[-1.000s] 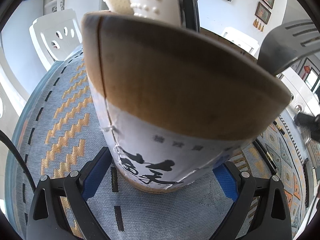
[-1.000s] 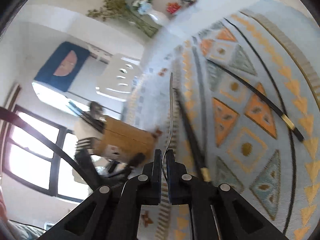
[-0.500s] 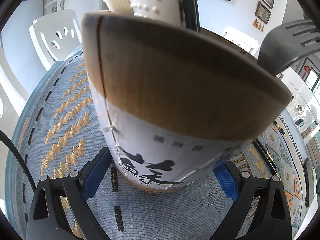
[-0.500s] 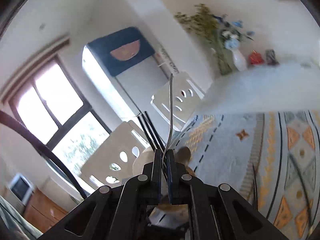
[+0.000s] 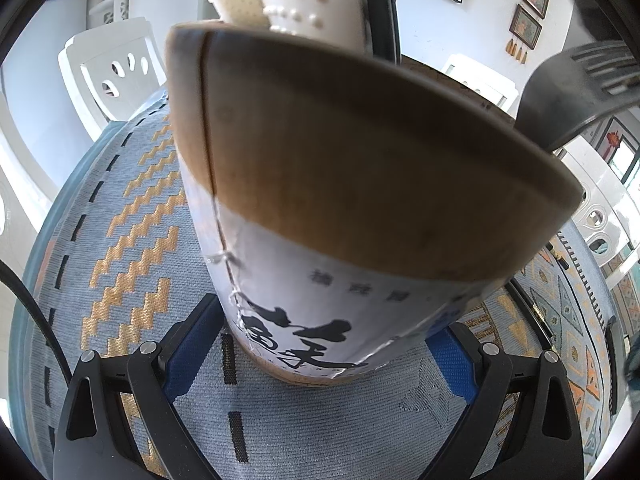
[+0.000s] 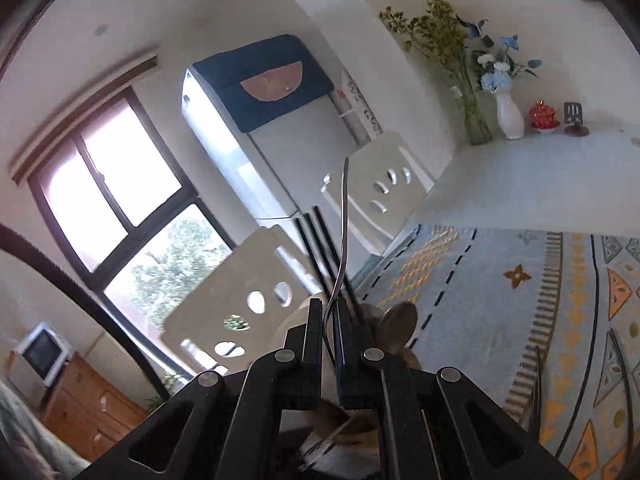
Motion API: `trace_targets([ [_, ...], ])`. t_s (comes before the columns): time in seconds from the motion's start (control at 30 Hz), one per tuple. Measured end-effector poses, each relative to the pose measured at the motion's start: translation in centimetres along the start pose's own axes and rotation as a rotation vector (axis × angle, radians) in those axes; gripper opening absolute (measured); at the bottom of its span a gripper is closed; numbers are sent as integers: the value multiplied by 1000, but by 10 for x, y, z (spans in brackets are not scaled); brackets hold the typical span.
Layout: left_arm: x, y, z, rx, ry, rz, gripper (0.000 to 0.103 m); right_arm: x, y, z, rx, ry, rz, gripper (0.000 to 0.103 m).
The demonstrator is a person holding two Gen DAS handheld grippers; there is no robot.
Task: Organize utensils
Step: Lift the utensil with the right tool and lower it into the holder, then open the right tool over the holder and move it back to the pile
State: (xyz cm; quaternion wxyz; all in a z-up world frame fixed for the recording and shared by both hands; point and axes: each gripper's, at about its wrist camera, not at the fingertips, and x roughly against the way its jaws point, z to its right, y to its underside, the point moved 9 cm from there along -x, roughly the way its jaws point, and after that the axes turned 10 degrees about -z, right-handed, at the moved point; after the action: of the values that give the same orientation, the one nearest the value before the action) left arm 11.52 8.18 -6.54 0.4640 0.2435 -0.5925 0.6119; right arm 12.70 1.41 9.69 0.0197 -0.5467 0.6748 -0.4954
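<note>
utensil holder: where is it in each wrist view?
Left wrist: utensil holder fills the centre, left gripper clamped round its base.
Right wrist: only a sliver of it at bottom centre, behind the right gripper.
Shared landmark: blue patterned tablecloth.

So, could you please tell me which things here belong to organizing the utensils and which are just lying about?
Part of the job:
- wooden utensil holder, gripped by the left gripper
- thin metal utensil in the right gripper
- black slotted spatula
- chopsticks
- spoon

Lying about:
- flower vase
- white chairs
- patterned tablecloth
</note>
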Motion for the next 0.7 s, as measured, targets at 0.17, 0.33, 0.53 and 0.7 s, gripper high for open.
trace_targets([
  [0.17, 1, 1, -1, 0, 0, -2, 97, 33, 14, -24, -133, -143, -130, 5],
  [0.33, -2, 1, -1, 3, 5, -16, 97, 57, 30, -42, -239, -119, -289, 5],
  [0.53, -3, 2, 1, 3, 7, -19, 97, 61, 29, -31, -469, -134, -416, 6],
  [0.7, -4, 1, 0, 3, 8, -19, 97, 53, 35, -21, -608, -61, -501, 6],
])
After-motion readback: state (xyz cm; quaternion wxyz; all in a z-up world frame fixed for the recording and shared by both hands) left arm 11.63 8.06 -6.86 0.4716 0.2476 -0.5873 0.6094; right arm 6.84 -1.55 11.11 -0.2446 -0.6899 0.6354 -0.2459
